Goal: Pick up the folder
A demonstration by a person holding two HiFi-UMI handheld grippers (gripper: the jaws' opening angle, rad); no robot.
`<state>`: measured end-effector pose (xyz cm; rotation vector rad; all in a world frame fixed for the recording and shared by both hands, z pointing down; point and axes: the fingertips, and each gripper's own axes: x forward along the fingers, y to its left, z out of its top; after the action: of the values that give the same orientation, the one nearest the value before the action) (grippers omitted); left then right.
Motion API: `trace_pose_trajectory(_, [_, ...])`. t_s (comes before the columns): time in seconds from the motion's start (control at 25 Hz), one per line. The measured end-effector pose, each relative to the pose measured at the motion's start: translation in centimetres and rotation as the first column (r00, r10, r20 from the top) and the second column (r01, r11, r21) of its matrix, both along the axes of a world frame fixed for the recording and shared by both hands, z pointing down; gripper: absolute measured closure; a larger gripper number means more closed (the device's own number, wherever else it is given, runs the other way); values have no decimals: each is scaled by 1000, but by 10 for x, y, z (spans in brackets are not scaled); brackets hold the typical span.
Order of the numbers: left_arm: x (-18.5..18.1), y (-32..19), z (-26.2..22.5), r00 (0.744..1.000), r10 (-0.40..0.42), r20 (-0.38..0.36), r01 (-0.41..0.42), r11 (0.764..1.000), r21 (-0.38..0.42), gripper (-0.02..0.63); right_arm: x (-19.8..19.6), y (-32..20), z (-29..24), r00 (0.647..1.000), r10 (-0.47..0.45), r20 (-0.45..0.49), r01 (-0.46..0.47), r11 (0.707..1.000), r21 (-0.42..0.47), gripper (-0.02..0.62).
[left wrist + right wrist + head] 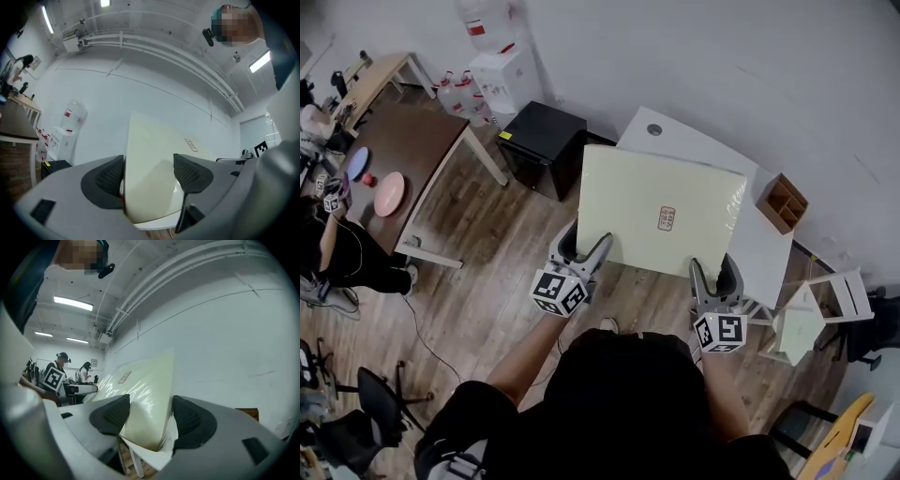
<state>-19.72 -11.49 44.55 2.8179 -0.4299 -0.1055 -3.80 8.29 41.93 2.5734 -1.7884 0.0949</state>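
Above the bench: folder looks raised, tilted
left gripper: clamped on its near-left corner
right gripper: clamped near-right
step: lifting, I reckon
next: raise both evenly

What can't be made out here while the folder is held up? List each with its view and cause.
Label on the folder: print too small in head view, smeared in both gripper views.
White table: largely covered by the folder, head view.
Wooden organiser: contents too small, head view.
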Motion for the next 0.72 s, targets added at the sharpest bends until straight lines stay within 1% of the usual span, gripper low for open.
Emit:
trace_pose_trajectory(0.12, [2, 9, -5, 1000, 3, -11, -2, 1000, 6, 281, 0, 10, -6, 1000, 8, -13, -8, 1000, 25, 291])
trace_pose_trajectory(0.24, [6, 29, -11, 1000, 13, -16, -13, 1000, 13, 281, 3, 31, -12, 1000, 24, -19, -23, 999, 42, 291])
trace_pose_trajectory(0.52, [44, 91, -21, 995, 101, 17, -102, 993, 64, 281, 20, 109, -7, 989, 146, 29, -147, 986, 76, 291])
trace_pose_trajectory(0.72, [66, 134, -20, 985, 166, 38, -168, 984, 57, 281, 27, 161, -1, 977, 212, 39, -214, 974, 72, 291])
